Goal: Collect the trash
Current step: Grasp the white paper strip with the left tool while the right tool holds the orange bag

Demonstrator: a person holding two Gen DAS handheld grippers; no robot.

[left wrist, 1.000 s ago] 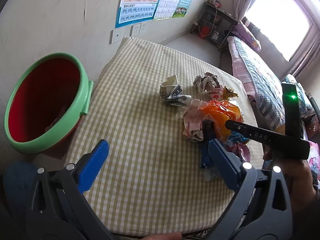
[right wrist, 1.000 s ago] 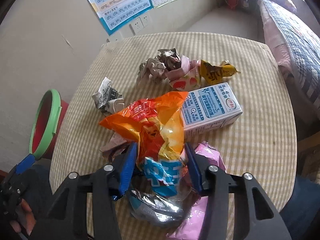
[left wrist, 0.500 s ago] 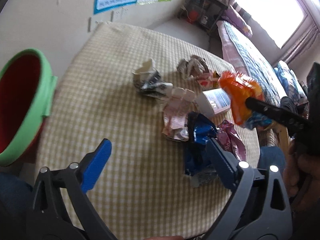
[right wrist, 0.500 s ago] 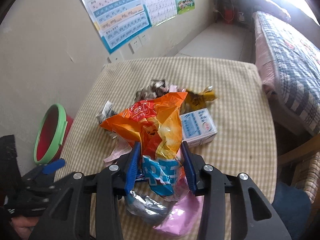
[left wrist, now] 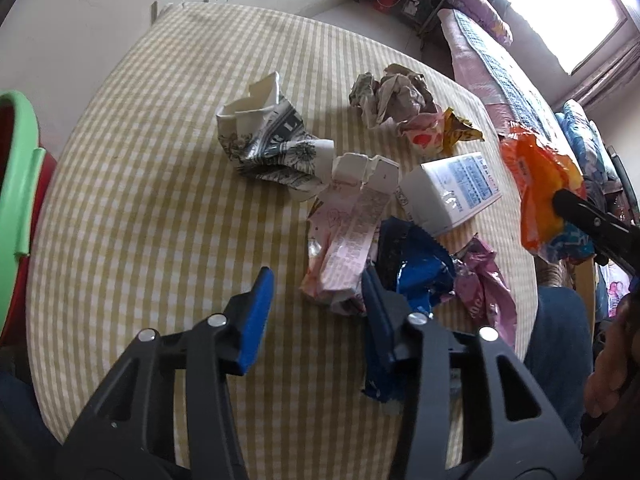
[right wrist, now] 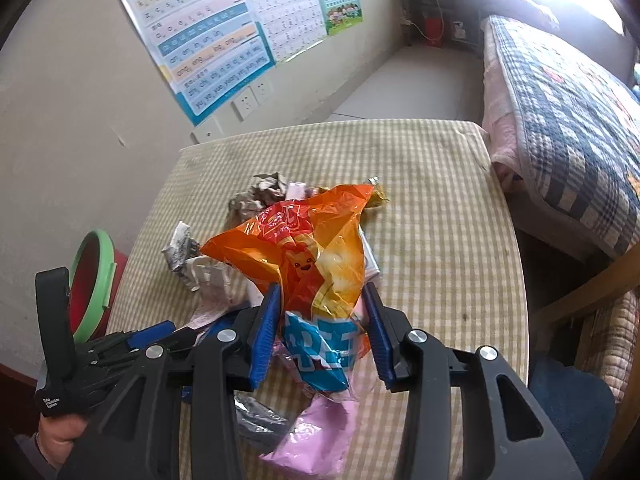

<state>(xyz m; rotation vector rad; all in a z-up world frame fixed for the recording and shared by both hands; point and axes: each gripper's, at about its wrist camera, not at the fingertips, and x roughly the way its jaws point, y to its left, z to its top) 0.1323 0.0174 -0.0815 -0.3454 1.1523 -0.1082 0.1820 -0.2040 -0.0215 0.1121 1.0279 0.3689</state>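
Note:
My right gripper (right wrist: pixel 322 316) is shut on an orange and blue snack bag (right wrist: pixel 308 256) and holds it above the checked table (right wrist: pixel 440 216); the bag also shows in the left wrist view (left wrist: pixel 540 192). My left gripper (left wrist: pixel 316 300) is open and empty, low over the table, with its right finger by a pink paper wrapper (left wrist: pixel 348 240) and a blue foil wrapper (left wrist: pixel 416 268). A white milk carton (left wrist: pixel 452 192), a crumpled printed cup (left wrist: pixel 268 144), a pink foil wrapper (left wrist: pixel 484 292) and crumpled paper (left wrist: pixel 392 92) lie on the table. A green-rimmed red bin (left wrist: pixel 16 184) stands left of the table.
A bed with a checked quilt (right wrist: pixel 568 128) runs along the right. Posters (right wrist: pixel 208 36) and wall sockets (right wrist: pixel 252 98) are on the wall behind the table. A wooden chair (right wrist: pixel 592 300) stands at the right table edge.
My right gripper has lifted the orange snack bag up and away from the pile. My left gripper has moved right from the bin toward the wrappers and narrowed its opening.

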